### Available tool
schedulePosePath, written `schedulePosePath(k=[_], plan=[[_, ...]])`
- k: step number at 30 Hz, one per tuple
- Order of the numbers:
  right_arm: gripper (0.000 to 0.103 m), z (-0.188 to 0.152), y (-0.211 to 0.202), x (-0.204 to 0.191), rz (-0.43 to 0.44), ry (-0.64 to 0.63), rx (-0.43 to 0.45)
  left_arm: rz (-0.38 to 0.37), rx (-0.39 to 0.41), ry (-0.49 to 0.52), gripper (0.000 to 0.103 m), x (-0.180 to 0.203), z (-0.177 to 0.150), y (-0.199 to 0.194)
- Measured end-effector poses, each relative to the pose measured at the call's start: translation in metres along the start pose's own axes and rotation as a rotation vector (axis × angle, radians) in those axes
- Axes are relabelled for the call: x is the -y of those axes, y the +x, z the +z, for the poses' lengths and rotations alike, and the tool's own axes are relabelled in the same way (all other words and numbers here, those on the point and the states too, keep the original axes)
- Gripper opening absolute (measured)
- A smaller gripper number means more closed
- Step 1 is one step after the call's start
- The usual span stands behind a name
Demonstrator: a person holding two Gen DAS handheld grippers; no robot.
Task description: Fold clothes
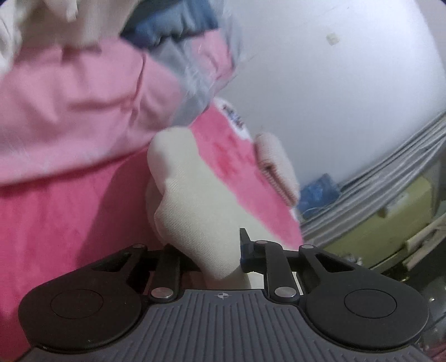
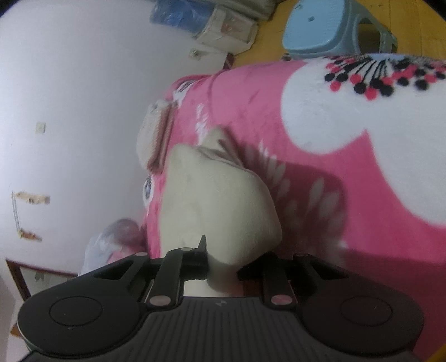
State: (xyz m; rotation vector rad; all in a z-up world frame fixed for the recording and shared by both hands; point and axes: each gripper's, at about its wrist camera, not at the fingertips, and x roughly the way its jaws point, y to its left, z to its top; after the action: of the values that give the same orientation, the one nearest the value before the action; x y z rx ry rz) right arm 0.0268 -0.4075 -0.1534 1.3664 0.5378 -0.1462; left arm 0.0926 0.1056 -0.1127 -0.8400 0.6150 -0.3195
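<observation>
We have both the left gripper and right gripper clenched on the cream sock, one per end, lifted off the pink blanket so it hangs free for folding.

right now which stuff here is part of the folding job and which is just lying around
In the job: cream garment, clamped in the left tool and right tool; pink blanket under it.

Lying about: blue stool, blue bag, pink clothing pile.
</observation>
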Motion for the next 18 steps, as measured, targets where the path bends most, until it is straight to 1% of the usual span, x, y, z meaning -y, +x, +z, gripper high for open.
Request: schedulePosePath(k=[3, 5, 6, 8, 9, 10, 11, 12, 13, 14, 15, 16, 17, 18], plan=[[0.017, -0.015, -0.039, 0.0, -0.014, -0.003, -0.082, 0.006, -0.06, 0.005, 0.018, -0.002, 0.002, -0.042], [0.017, -0.026, -0.064, 0.006, -0.045, -0.012, -0.137, 0.048, -0.147, 0.016, 0.018, -0.006, -0.002, -0.061], [0.017, -0.033, -0.077, 0.014, -0.069, 0.007, -0.172, 0.071, -0.193, 0.022, 0.018, -0.008, -0.004, -0.07], [0.019, -0.044, -0.098, 0.032, -0.131, 0.068, -0.246, 0.119, -0.291, 0.03, 0.019, -0.015, -0.016, -0.083], [0.021, -0.048, -0.104, 0.043, -0.17, 0.11, -0.285, 0.138, -0.372, 0.034, 0.022, -0.021, -0.021, -0.085], [0.023, -0.049, -0.109, 0.052, -0.204, 0.14, -0.309, 0.156, -0.456, 0.039, 0.023, -0.028, -0.027, -0.085], [0.025, -0.049, -0.112, 0.061, -0.237, 0.169, -0.331, 0.177, -0.507, 0.047, 0.025, -0.033, -0.03, -0.087], [0.027, -0.049, -0.119, 0.066, -0.259, 0.187, -0.335, 0.197, -0.554, 0.055, 0.028, -0.039, -0.034, -0.088], [0.028, -0.05, -0.129, 0.067, -0.275, 0.19, -0.331, 0.193, -0.561, 0.074, 0.029, -0.039, -0.032, -0.091], [0.03, -0.048, -0.136, 0.064, -0.28, 0.165, -0.329, 0.181, -0.56, 0.098, 0.032, -0.037, -0.028, -0.098], [0.032, -0.048, -0.147, 0.058, -0.283, 0.13, -0.329, 0.18, -0.57, 0.129, 0.038, -0.034, -0.02, -0.104], [0.034, -0.045, -0.15, 0.051, -0.291, 0.09, -0.328, 0.181, -0.581, 0.162, 0.04, -0.03, -0.012, -0.109], [0.038, -0.044, -0.159, 0.047, -0.3, 0.059, -0.325, 0.19, -0.572, 0.179, 0.046, -0.028, -0.003, -0.115], [0.038, -0.042, -0.168, 0.043, -0.308, 0.03, -0.322, 0.199, -0.56, 0.194, 0.049, -0.026, 0.007, -0.12]])
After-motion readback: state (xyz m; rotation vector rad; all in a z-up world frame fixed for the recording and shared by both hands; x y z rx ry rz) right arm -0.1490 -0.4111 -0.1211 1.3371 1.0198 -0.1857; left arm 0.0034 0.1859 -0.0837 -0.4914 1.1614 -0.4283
